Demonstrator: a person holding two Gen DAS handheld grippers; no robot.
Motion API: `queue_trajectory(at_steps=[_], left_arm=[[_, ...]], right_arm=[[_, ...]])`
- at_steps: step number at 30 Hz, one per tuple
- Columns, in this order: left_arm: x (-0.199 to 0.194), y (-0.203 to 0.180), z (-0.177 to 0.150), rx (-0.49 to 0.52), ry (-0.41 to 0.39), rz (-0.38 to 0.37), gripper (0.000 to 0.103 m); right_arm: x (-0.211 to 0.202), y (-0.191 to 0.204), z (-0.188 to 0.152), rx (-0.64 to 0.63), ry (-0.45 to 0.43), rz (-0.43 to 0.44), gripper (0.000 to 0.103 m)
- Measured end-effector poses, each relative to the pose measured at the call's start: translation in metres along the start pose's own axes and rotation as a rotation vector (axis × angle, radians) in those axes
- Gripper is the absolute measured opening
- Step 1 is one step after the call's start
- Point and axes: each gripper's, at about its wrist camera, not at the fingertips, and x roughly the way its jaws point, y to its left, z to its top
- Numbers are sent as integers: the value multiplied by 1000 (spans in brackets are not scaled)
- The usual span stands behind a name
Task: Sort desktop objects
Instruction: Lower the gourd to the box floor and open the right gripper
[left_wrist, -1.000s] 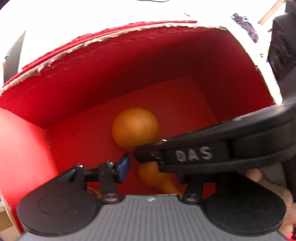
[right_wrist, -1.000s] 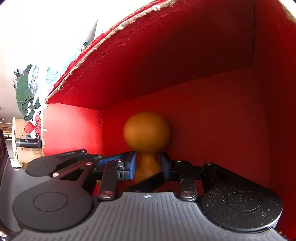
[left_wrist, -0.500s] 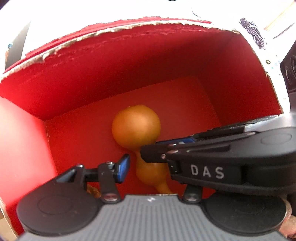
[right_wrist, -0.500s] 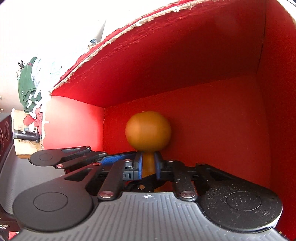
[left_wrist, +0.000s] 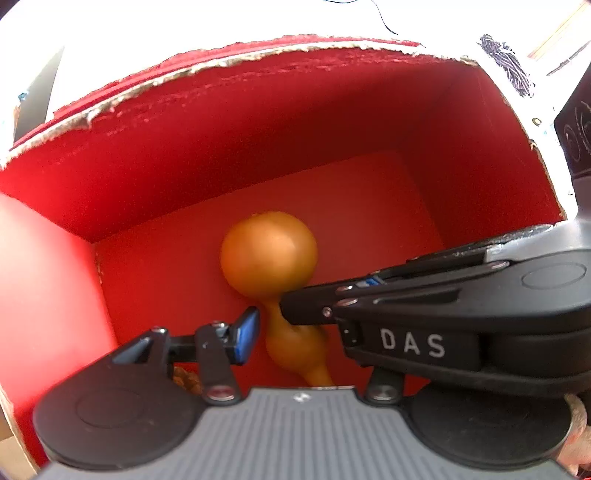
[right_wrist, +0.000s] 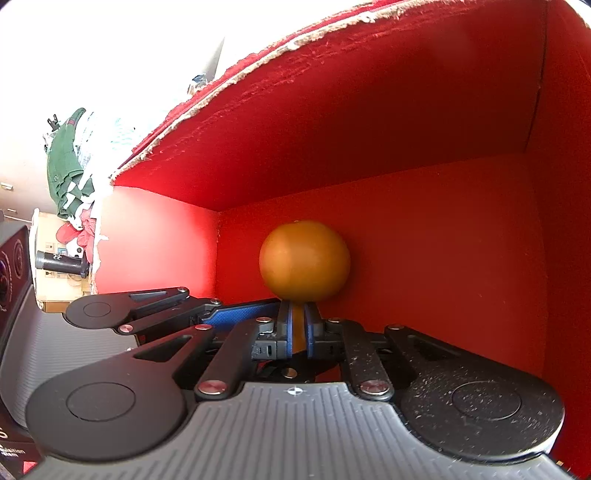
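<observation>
While the gourd (right_wrist: 303, 260) sits low at centre frame inside the red box (right_wrist: 369, 122), the right gripper (right_wrist: 298, 330) has its blue pads pinched tight on the narrow neck. Left gripper (left_wrist: 291, 328) is in there too, spread wide around the gourd's lower bulb, its left pad (left_wrist: 246, 334) just beside it, right finger hidden behind the other tool.

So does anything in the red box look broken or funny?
Yes. The red box's top edge is torn and ragged, with pale cardboard showing. The orange gourd looks fine, pinched at its neck by the right gripper.
</observation>
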Motion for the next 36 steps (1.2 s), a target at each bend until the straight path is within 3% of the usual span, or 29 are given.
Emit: queue_trajectory(at_steps=[8, 25, 30, 36], left_arm=[[-1, -5, -2, -4, -21, 13, 59], [2, -20, 5, -33, -34, 29, 61], [1, -25, 7, -39, -44, 45, 62], [-2, -31, 10, -50, -70, 66, 69]], right_arm=[[5, 15, 9, 1, -21, 6, 11], [-2, 10, 11, 8, -40, 31, 18], [-13, 16, 8, -14, -77, -46, 20], [-31, 5, -2, 0, -135, -48, 21]])
